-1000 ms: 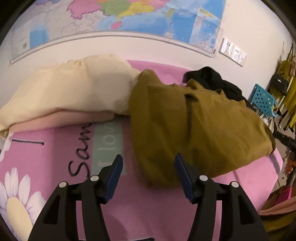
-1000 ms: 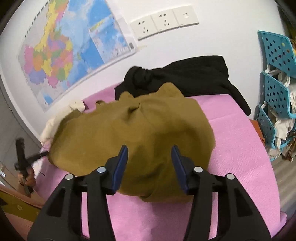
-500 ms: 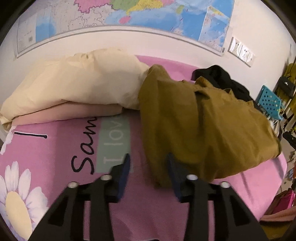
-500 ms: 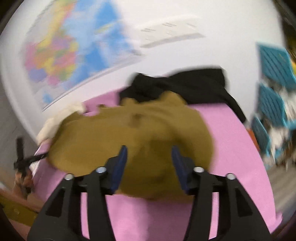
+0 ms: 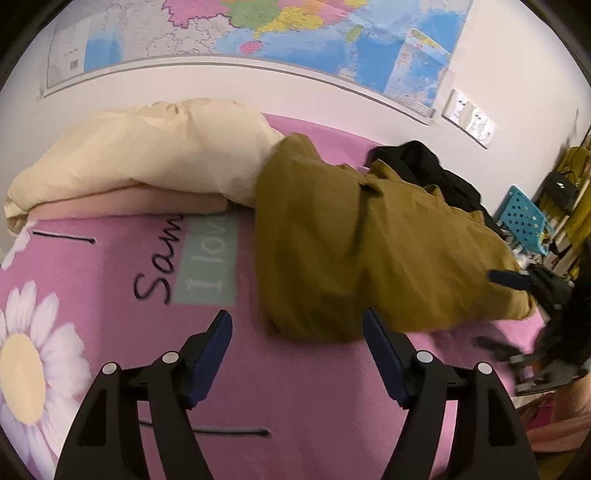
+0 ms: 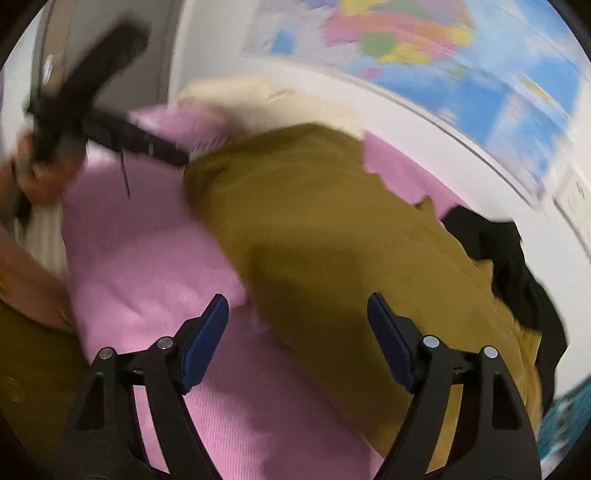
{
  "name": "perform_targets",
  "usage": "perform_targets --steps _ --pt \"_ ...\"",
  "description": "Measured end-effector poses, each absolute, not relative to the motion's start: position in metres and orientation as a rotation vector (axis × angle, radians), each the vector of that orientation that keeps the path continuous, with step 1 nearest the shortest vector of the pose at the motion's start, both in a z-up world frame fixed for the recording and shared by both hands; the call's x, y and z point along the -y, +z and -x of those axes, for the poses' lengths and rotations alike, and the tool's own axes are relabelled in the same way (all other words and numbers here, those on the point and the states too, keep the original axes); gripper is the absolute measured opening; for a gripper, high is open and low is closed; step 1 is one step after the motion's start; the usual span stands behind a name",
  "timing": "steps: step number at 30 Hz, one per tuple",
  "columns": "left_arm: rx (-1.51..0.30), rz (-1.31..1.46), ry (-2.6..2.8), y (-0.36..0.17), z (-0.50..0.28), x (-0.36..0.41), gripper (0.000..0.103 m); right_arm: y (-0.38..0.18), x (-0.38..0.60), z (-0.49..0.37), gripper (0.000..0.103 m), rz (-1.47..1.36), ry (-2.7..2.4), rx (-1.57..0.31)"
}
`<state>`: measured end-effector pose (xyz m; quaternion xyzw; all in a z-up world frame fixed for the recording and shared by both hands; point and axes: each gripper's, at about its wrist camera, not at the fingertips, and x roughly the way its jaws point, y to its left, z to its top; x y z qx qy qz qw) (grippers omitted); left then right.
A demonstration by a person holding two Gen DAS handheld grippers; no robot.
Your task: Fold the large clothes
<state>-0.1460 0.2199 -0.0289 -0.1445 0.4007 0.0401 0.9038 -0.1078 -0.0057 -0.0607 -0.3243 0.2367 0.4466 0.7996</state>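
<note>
Folding time: a big mustard-brown cloth garment [image 5: 369, 236] lies bunched up on the pink bed cover [image 5: 110, 266].

Left wrist view: the left gripper [image 5: 297, 356] hangs over the bed with its blue-tipped fingers [image 5: 210, 354] spreading apart, and only pink cover shows between them. The garment's near edge is just past the fingertips. A puffy cream pillow [image 5: 147, 155] touches the garment's far left side, and a black piece of clothing [image 5: 436, 173] lies behind it by the wall. A colourful wall map [image 5: 295, 33] hangs above. The right gripper [image 5: 532, 295] shows blurred at the garment's right end.

Right wrist view: this picture is blurry. The right gripper [image 6: 297, 338] has its fingers [image 6: 391, 343] spreading too, pinching nothing, with the garment [image 6: 332, 240] under and between them. The left gripper [image 6: 110, 125] is at the garment's far left corner.
</note>
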Motion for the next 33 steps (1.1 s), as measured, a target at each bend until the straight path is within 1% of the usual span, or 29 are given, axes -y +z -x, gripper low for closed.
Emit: perform_targets --steps 2,3,4,6,8,10,12,14,17,20,24,33 --pt "-0.835 0.305 0.057 -0.031 0.15 -0.213 0.071 -0.072 -0.002 0.11 0.072 0.771 0.904 -0.477" --pt "-0.84 0.309 0.035 -0.033 0.15 -0.209 0.071 -0.076 -0.003 0.109 0.066 0.787 0.89 -0.481" --pt "-0.844 0.319 0.022 -0.034 0.15 -0.207 0.072 -0.077 -0.004 0.107 0.064 0.783 0.881 -0.485" --pt "-0.857 0.332 -0.006 -0.038 0.148 -0.201 0.072 -0.076 -0.003 0.1 0.054 0.746 0.876 -0.494" --pt "-0.861 0.341 -0.04 -0.04 0.146 -0.196 0.072 -0.071 0.003 0.093 0.047 0.693 0.891 -0.525" --pt "-0.867 0.369 -0.086 -0.043 0.141 -0.19 0.072 -0.064 0.005 0.088 0.035 0.65 0.911 -0.535" --pt "-0.868 0.383 -0.115 -0.045 0.138 -0.184 0.073 -0.054 0.01 0.081 0.03 0.555 0.933 -0.555" --pt "-0.862 0.384 -0.139 -0.047 0.133 -0.177 0.076 -0.047 0.014 0.073 0.029 0.469 0.954 -0.59" --pt "-0.863 0.444 -0.182 -0.053 0.119 -0.174 0.076 -0.039 0.021 0.067 0.028 0.378 0.967 -0.605" --pt "-0.864 0.528 -0.197 -0.061 0.106 -0.176 0.076 -0.038 0.021 0.067 0.028 0.365 0.968 -0.61" --pt "-0.804 0.621 -0.2 -0.059 0.097 -0.185 0.076 -0.041 0.02 0.07 0.028 0.362 0.969 -0.615" --pt "-0.783 0.844 -0.209 -0.072 0.076 -0.209 0.077 -0.048 0.023 0.063 0.028 0.298 0.999 -0.65"
